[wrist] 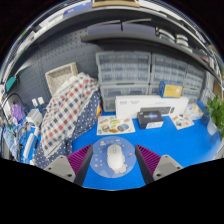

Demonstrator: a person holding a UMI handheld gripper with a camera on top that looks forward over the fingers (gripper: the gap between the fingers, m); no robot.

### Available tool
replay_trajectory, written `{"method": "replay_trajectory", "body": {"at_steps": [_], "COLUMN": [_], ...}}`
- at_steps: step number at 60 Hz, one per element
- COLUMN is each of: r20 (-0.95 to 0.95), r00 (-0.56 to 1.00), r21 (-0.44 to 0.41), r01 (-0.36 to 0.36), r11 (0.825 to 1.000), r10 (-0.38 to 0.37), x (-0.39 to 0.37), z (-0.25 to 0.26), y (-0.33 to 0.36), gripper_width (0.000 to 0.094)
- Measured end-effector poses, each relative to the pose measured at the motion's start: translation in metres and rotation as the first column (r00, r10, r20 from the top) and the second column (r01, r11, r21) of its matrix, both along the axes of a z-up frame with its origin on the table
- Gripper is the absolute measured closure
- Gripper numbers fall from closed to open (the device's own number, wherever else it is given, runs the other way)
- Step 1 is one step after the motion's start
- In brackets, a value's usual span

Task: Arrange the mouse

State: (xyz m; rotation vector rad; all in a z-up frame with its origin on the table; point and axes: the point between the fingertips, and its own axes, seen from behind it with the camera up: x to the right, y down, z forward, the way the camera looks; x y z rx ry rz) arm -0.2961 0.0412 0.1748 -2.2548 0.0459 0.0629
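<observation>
A white mouse (116, 155) lies on a round grey-blue mouse pad (101, 166) on the blue table top (170, 148). My gripper (113, 159) is open. Its two fingers, with purple pads (80, 160), stand wide apart on either side of the round pad. The mouse stands between them with a clear gap at each side and rests on the pad.
A person in a plaid shirt (68, 108) sits at the left of the table. Beyond the mouse lie a printed card (115, 125), a black box (151, 119) and a white box (135, 105). A green plant (214, 112) stands at the right. Drawer cabinets (125, 72) line the back wall.
</observation>
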Motion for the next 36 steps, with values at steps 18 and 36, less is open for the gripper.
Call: {"method": "replay_trajectory", "body": {"at_steps": [18, 36], "r20": [0.039, 0.06], "r00": [0.999, 0.997], "r21": [0.124, 0.125], "r01": [0.012, 0.041], "r11": [0.992, 0.991], "r10": [-0.017, -0.049], "x": [0.018, 0.039], "z": [0.074, 0.078], "y": [-0.037, -0.057], "gripper_width": [0.0077, 0.0078]}}
